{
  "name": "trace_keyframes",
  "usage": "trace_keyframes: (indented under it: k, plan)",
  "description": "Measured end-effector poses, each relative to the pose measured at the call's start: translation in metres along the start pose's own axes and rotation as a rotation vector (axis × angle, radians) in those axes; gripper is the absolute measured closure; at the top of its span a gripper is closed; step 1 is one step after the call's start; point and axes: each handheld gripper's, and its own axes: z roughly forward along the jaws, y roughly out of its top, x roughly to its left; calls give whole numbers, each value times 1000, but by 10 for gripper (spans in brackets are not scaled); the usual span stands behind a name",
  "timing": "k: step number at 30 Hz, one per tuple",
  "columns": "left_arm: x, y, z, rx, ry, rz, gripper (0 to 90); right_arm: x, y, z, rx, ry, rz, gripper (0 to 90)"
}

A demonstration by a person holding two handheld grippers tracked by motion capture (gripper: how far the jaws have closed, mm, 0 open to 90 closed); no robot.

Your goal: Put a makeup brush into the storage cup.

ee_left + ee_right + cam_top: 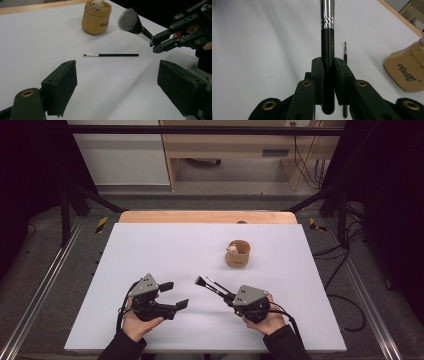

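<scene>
My right claw (226,296) is clamped on the handle of the big brush (209,287), its bristles pointing far-left above the worktop (150,245). My left claw (174,295) stands open and empty. The thin brush (111,55) lies flat just beside the big one, near the tan pot (237,253).

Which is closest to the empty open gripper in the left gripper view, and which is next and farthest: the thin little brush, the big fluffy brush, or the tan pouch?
From the left gripper:
1. Thin little brush, lying flat on the table straight ahead of the jaws.
2. Big fluffy brush, farther off to the right, lifted off the table, clamped in the right gripper.
3. Tan pouch, standing at the back.
</scene>
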Motion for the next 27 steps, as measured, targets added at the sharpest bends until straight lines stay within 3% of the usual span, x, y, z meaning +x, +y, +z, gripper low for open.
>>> trace_keyframes:
  k: [15, 27]
  plan:
    - [-10, 2, 8, -60, -20, -29, 161, 4, 0, 3, -72, 17, 96, 795]
    - [-15, 12, 12, -114, -46, -42, 168, 3, 3, 2, -121, 28, 139, 795]
